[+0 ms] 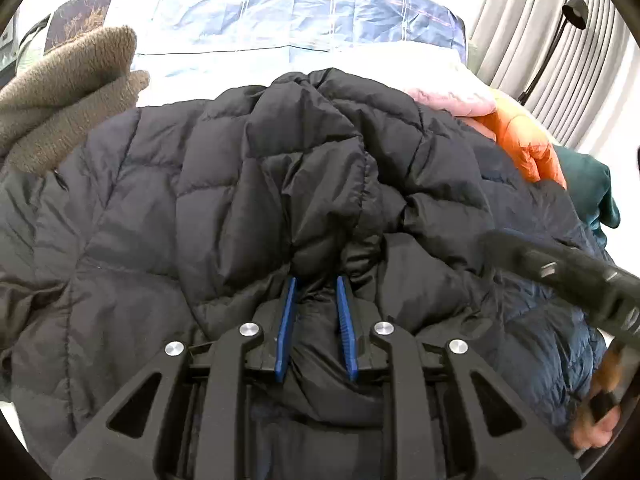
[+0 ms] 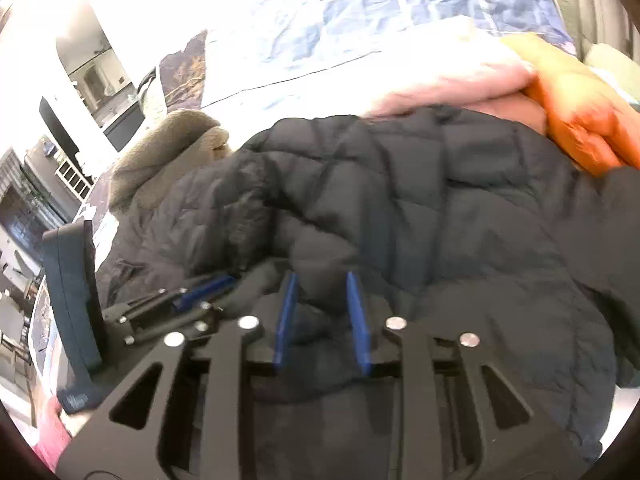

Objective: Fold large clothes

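Left fingers pinch black jacket; right fingers, loosened, straddle it; right view alone shows shelving.

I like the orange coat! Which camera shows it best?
The left wrist view: the orange coat looks sharp there, lying behind the black puffy jacket. In the right wrist view it is bigger but blurry and cut off at the picture's edge.

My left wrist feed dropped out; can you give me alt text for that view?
The left hand-held gripper pinches a fold of the black quilted jacket, which fills most of the view. Behind it lie a brown fleece, an orange garment and a blue checked sheet.
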